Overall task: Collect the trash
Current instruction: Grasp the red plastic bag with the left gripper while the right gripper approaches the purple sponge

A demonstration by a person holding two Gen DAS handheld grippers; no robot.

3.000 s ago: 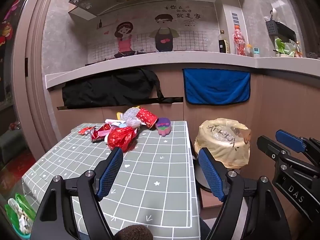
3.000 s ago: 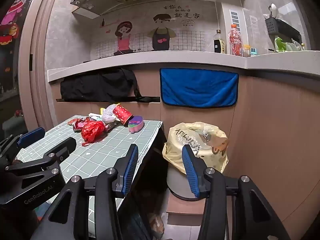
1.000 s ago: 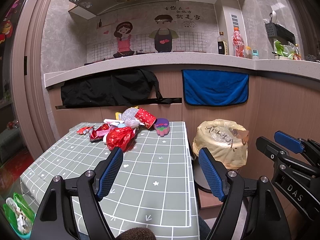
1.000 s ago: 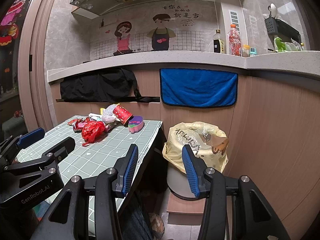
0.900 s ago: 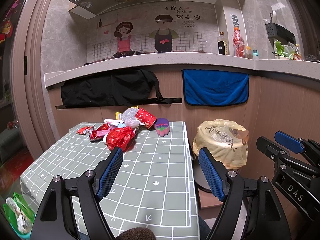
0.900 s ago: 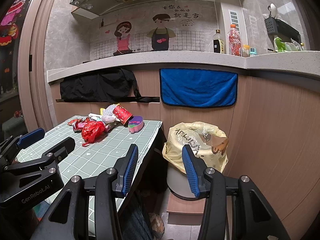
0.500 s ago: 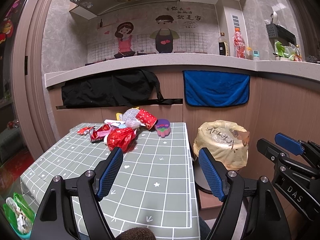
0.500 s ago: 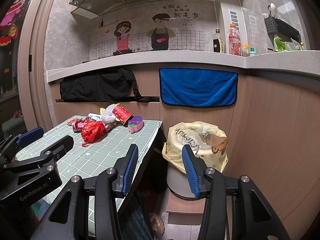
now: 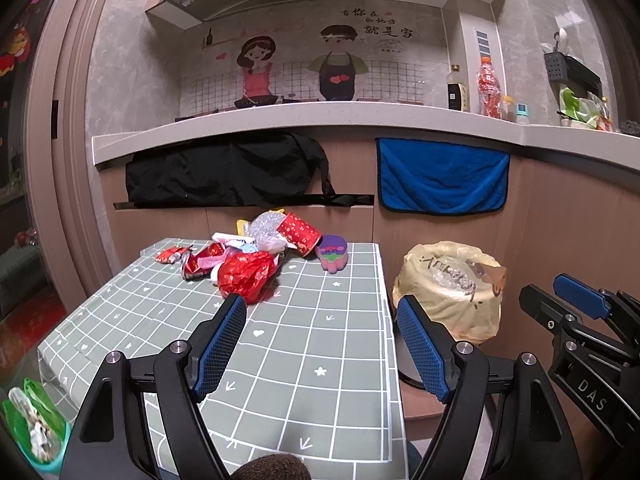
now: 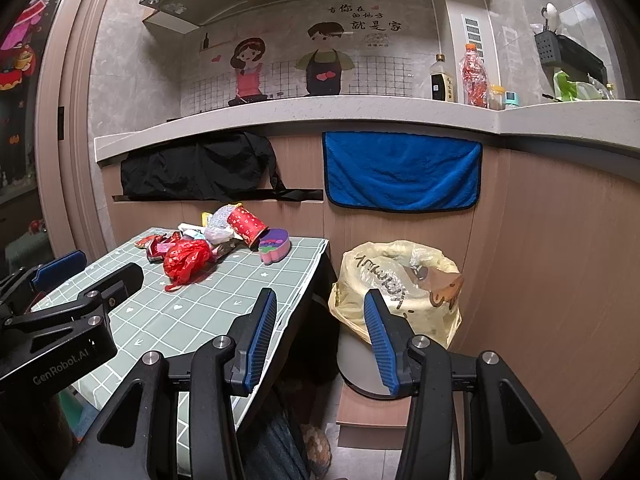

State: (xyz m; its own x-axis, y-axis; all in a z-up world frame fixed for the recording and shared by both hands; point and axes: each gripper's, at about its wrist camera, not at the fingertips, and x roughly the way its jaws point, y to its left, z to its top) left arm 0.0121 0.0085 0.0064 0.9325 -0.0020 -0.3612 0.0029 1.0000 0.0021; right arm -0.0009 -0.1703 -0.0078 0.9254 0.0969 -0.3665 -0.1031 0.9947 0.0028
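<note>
A heap of trash lies at the far end of the green checked table [image 9: 312, 344]: a crumpled red plastic bag [image 9: 246, 274], a red patterned cup [image 9: 300, 234] on its side, a purple-pink sponge [image 9: 333, 252], silver foil and small wrappers [image 9: 172, 255]. A bin lined with a yellow bag [image 9: 450, 292] stands right of the table. My left gripper [image 9: 322, 316] is open and empty above the table's near half. My right gripper [image 10: 320, 312] is open and empty, off the table's right edge, in front of the bin [image 10: 396, 288]. The red bag [image 10: 186, 258] also shows in the right wrist view.
A counter runs behind the table, with a black bag [image 9: 228, 174] and a blue towel [image 9: 442, 178] hanging from it. Bottles [image 9: 488, 88] stand on the counter. A green bag of litter [image 9: 32, 428] sits low at the left.
Both views have shifted very slightly. Both grippers stay open and empty, and the trash has not moved.
</note>
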